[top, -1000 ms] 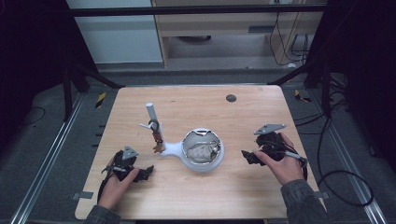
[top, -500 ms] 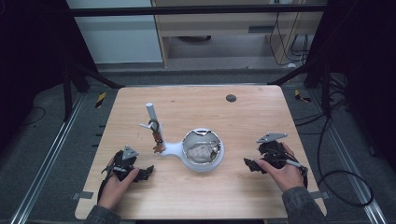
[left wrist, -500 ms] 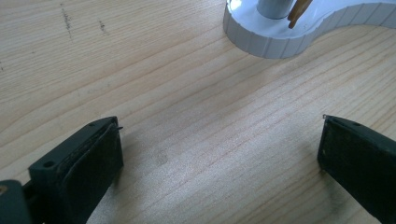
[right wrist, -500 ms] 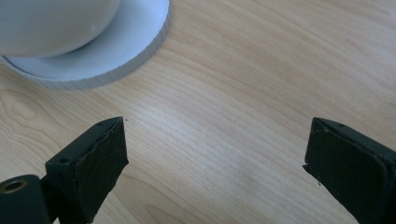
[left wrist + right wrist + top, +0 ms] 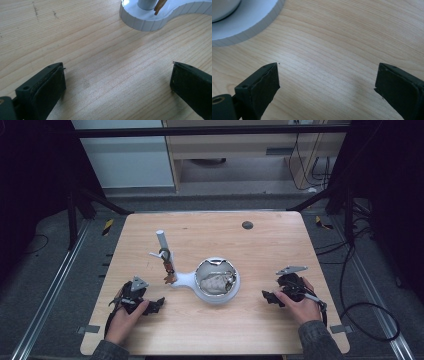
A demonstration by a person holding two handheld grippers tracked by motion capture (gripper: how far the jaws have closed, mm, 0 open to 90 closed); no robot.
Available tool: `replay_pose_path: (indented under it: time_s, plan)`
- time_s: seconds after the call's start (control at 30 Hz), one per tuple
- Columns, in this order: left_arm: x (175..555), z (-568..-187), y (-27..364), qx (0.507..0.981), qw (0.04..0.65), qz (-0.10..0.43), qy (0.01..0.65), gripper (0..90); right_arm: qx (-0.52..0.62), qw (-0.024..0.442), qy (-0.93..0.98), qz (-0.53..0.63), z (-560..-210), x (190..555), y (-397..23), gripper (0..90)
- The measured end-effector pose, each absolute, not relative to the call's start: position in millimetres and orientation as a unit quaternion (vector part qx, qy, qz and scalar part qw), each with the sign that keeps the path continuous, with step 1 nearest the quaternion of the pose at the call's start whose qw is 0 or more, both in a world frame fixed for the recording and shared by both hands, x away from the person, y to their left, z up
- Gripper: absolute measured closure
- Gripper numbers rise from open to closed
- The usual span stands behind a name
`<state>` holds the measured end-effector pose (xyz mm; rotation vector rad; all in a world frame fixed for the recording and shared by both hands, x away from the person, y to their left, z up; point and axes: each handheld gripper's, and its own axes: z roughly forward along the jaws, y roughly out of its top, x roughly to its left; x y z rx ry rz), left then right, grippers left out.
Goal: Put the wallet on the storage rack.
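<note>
Your left gripper (image 5: 155, 306) and right gripper (image 5: 267, 297) both rest low on the table (image 5: 280, 245) with jaws spread wide and nothing between them, flanking a white stand (image 5: 192, 280). Its bowl (image 5: 217, 281) sits at table centre holding a crumpled pale mass too small to identify, with a post (image 5: 163, 244) at its 10 o'clock. From the left gripper the stand lies toward 1 o'clock, from the right toward 10 o'clock; its long axis runs post-to-bowl, and judged from above, neither hand is clearly nearer.
</note>
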<state>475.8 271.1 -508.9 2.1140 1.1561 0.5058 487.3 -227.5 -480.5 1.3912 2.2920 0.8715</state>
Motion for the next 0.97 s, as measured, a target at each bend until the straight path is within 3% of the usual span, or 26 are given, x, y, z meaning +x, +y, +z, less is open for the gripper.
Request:
replay_pose_path:
  time_s: [0.43,0.73,0.97]
  plan:
    - [475.8,-508.8,271.0,0.81,0.333,0.194,0.443,0.0,0.512,0.173,0.785,0.303,-502.2,491.4,-227.7,3.7]
    - [476.3,-508.6,271.3,0.811,0.331,0.194,0.442,0.0,0.512,0.222,0.764,0.325,-512.9,483.8,-222.2,0.4]
    - [476.6,-508.7,271.3,0.81,0.333,0.194,0.442,0.0,0.511,0.217,0.765,0.326,-512.3,482.7,-223.0,0.4]
